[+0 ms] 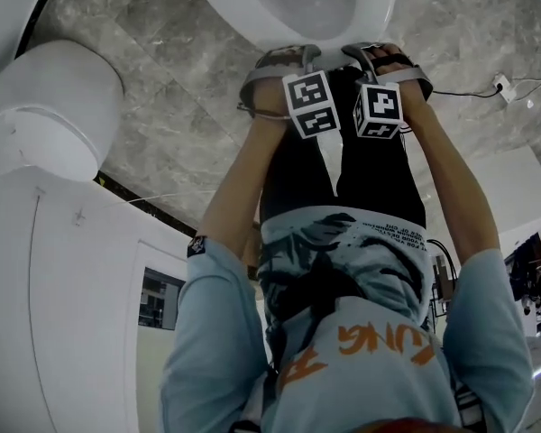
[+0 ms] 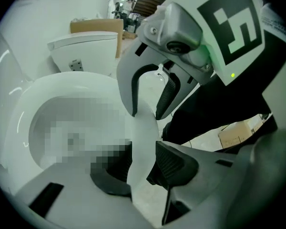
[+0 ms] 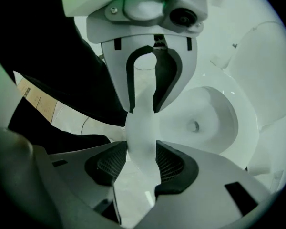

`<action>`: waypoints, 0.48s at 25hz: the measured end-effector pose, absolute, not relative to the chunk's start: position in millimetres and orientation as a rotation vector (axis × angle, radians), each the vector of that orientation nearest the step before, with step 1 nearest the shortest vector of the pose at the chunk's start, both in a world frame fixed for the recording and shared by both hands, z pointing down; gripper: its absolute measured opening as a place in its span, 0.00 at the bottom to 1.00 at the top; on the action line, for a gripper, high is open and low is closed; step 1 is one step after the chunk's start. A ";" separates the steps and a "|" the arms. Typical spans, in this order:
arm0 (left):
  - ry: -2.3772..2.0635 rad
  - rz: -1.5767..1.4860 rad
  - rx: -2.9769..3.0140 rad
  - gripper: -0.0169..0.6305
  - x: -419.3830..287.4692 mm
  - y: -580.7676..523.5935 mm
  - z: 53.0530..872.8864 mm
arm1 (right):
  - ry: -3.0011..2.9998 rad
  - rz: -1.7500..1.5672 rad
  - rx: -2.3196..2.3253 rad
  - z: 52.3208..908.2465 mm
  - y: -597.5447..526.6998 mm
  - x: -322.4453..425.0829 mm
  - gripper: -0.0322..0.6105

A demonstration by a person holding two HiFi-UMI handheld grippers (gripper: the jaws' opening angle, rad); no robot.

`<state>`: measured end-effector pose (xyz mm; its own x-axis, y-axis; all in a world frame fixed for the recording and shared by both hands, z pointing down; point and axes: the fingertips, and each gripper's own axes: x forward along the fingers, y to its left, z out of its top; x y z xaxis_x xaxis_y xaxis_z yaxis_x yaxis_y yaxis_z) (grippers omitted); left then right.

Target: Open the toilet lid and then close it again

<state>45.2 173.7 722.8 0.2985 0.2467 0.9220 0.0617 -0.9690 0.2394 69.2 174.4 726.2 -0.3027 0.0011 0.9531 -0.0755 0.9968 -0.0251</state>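
- Person's light-blue shirt (image 1: 361, 332): fills the 6 o'clock area of the head view. Both forearms extend from it toward 12 o'clock.
- Left gripper (image 2: 142, 161): jaws partly closed. The ribbed pads sit against opposite faces of the toilet's white front rim (image 3: 140, 128), which is all that stands between them.
- Right gripper (image 3: 141, 163): jaws at a similar partial opening, pads clamped on the same front rim, just beside the left gripper.
- Both grippers point steeply downward. Each appears between 12 and 1 o'clock in the other's view.
- Left marker cube (image 1: 308, 104) and right marker cube (image 1: 377, 111): side by side, nearly touching, at 12 o'clock in the head view.
- Bowl (image 3: 205, 113): uncovered. It lies at 3 o'clock from the right jaws and at 9 o'clock from the left jaws.
- Toilet lid (image 3: 262, 56): the broad white surface beyond the bowl, at 2 o'clock in the right gripper view, appears to be the lid standing raised. This cannot be confirmed.
- Black trousers (image 1: 343, 179): on the person's side of the rim.
- Grey marble floor (image 1: 180, 52): surrounds the toilet. A cable (image 1: 487, 88) lies on it at 2 o'clock.
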 end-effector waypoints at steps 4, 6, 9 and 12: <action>0.117 1.658 2.442 0.30 27.9 133.4 692.8 | -1.945 0.234 0.214 692.6 142.6 49.4 0.31; -0.043 1.612 2.474 0.30 15.9 101.5 670.4 | -2.000 0.292 0.378 669.2 110.9 33.0 0.30; -0.300 1.532 2.499 0.30 -5.2 49.0 630.3 | -2.055 0.395 0.642 632.1 57.2 14.9 0.27; -0.514 1.443 2.484 0.31 -30.2 -2.2 587.3 | -2.082 0.452 0.843 593.6 4.6 2.5 0.24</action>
<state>-30.2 -2.2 587.3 0.4560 -0.1863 0.8703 -0.4054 -0.9140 0.0168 2.5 4.6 593.6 -0.4353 -0.4069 0.8031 -0.7033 0.7105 -0.0212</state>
